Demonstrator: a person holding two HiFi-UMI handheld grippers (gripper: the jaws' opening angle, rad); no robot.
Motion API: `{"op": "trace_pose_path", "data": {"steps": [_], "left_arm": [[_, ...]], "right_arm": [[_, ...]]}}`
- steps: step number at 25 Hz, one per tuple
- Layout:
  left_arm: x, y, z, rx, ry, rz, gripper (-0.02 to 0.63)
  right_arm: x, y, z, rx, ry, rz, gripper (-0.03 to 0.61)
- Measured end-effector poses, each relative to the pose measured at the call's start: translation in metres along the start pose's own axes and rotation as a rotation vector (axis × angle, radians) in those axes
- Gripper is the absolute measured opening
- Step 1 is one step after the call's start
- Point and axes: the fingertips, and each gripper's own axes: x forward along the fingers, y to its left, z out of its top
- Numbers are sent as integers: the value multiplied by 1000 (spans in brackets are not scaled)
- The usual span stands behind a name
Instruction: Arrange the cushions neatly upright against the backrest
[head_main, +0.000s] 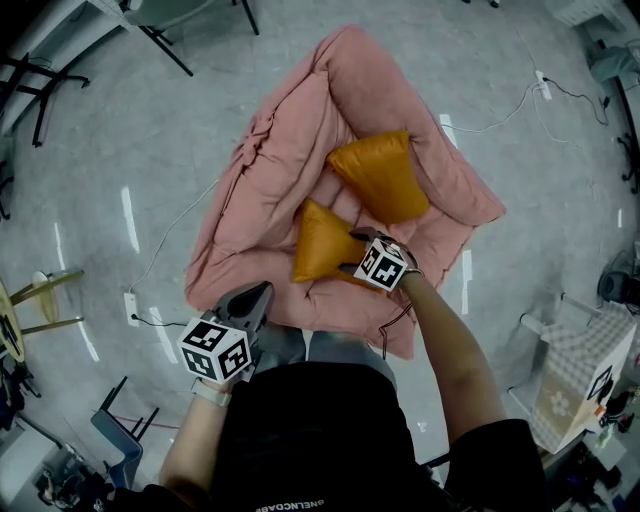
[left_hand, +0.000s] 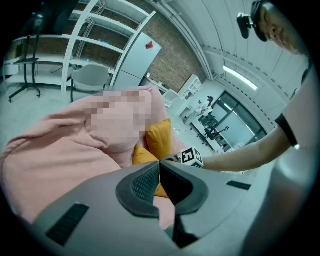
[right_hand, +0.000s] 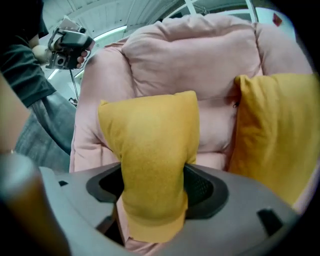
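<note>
Nearest: white print on my black shirt (head_main: 320, 430) hem, too small to read.

Left gripper (head_main: 262, 291) (left_hand: 159, 170): grey moulded plastic with ribbed black pads. Fingers together, nothing between them. It hangs at the near left edge of the sofa (head_main: 265, 165). Its marker cube (head_main: 215, 350) shows black-and-white square patterns.

Right gripper (head_main: 352, 254) (right_hand: 152, 186): fingers clamped on the near cushion (head_main: 320, 243) (right_hand: 149, 134). The pads squeeze its lower end into a narrow waist, and a flat hem sticks out below. The cloth is mustard yellow, soft and finely napped. The cushion stands on end on the seat, in front of the backrest (right_hand: 192, 50); whether it touches that, I cannot tell.

Far cushion (head_main: 382, 176) (right_hand: 276, 131): same yellow cloth, plump, rounded corners. It sits to the right of the held one, apart from it, leaning up on the pink padding.

Sofa: dusty pink, quilted, puffy, with stitched seams and gathered folds on its left side. It lies on a grey, glossy floor (head_main: 150, 130).
</note>
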Motion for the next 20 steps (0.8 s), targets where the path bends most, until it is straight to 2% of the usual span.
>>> {"op": "trace_pose_path", "data": {"steps": [4, 8, 15, 20], "left_arm": [[-1, 0, 3, 1, -7, -5, 14], [-1, -2, 2, 10, -5, -6, 14], [1, -5, -2, 19, 2, -8, 14], [2, -7, -1, 19, -5, -15, 14]], "right_arm": [[-20, 10, 7, -90, -81, -51, 348], [-29, 18, 36, -157, -180, -81, 352], [-6, 16, 42, -167, -172, -87, 419], [-28, 19, 31, -150, -124, -54, 448]]}}
